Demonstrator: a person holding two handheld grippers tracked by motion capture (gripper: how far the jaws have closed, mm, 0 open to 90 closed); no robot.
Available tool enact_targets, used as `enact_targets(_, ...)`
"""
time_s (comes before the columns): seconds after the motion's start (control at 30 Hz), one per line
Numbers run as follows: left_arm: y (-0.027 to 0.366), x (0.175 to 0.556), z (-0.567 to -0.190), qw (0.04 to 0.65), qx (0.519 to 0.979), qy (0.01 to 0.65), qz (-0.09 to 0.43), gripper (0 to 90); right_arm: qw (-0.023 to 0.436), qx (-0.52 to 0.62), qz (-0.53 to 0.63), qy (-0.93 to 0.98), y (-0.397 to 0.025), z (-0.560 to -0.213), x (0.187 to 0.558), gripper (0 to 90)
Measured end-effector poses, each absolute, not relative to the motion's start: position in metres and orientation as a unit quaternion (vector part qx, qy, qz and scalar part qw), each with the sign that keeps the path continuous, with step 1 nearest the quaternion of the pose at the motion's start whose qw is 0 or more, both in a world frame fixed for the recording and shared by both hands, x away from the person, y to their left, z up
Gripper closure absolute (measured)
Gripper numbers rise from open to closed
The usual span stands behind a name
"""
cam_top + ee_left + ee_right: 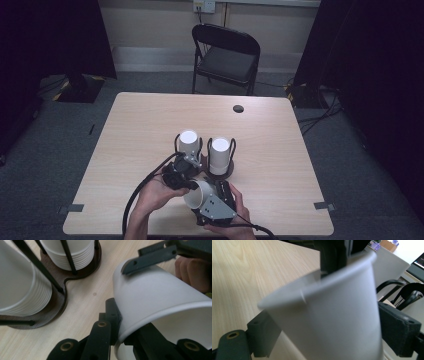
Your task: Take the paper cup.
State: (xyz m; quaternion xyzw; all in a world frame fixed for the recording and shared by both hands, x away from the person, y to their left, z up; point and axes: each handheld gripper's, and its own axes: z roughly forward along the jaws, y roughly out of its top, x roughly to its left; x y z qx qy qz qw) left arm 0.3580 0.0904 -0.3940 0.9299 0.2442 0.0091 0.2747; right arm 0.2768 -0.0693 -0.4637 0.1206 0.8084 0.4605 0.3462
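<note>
Wooden table (130,130) carrying two-slot cup holder (220,173) just past centre; two stacks of white paper cups (189,143) standing in it, side by side. One loose paper cup (199,195) lying sideways at 6 o'clock of holder, between two grippers. Right gripper (212,199) clamping cup's wall; left gripper (181,172) pinching its rim. Likely step: passing or separating cup. Next move needing one jaw pair letting go, without crushing.
</note>
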Motion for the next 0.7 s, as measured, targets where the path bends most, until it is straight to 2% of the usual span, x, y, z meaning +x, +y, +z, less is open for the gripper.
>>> enact_targets(0.1, 0.086, 0.357, -0.395, 0.274, 0.931, 0.243, 0.006, 86.9, 0.351, 0.118, 0.463, 0.805, -0.069, -0.463, 0.276, 13.0)
enact_targets(0.2, 0.080, 0.356, -0.397, 0.275, 0.932, 0.235, 0.001, 88.1, 0.354, 0.108, 0.473, 0.800, -0.067, -0.462, 0.273, 19.9)
enact_targets(0.7, 0.082, 0.355, -0.399, 0.288, 0.926, 0.244, 0.008, 88.0, 0.358, 0.109, 0.481, 0.793, -0.068, -0.459, 0.272, 23.7)
